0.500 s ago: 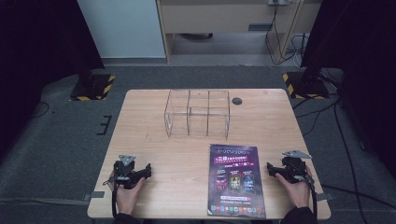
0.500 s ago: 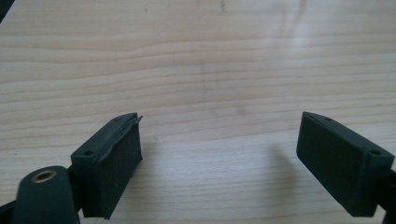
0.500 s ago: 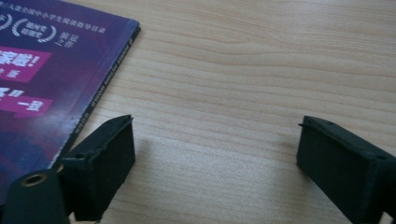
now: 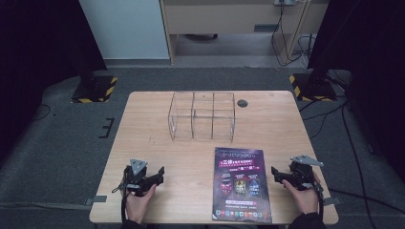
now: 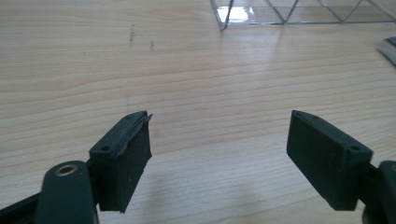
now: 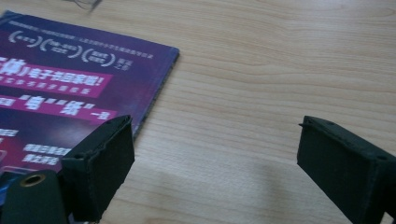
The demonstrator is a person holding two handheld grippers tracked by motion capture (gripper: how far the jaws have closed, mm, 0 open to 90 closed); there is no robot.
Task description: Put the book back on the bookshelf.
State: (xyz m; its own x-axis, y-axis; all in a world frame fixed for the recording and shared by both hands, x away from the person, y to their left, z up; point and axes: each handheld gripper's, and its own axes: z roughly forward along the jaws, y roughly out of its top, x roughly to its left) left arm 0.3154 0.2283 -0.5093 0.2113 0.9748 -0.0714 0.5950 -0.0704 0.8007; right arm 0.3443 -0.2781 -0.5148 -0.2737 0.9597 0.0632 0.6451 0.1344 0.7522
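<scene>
High view: thin purple glossy-paper magazine [image 4: 242, 183] lies flat on the light wooden table [image 4: 153, 124], near edge, right of centre, in front of the clear acrylic three-bay organiser box [image 4: 202, 116]. My right gripper [image 4: 277, 172] sits just beside its right edge, not touching; my left gripper [image 4: 159, 172] is well apart on the left. Both rest low over the table, jaws wide, nothing held.

Left gripper view: my pads [image 5: 125, 156] stand wide apart over bare wood. Organiser's corner at top of frame.

Right gripper view: pads [image 6: 100, 163] wide open, empty. Magazine's top right corner [image 6: 84, 79] runs past the left-hand pad; cover dark purple w/ pink banners, white print I can't read.

Judgement on handling: light, floppy, slick cover; lies flush w/ table so no gap under the edge. Prob. best to take it at the right edge or a corner, one pad slid under, pinch shallow. Will sag if held by one edge; second gripper on the opp. side should keep it flat. Not fragile, but pages crease easily.
</scene>
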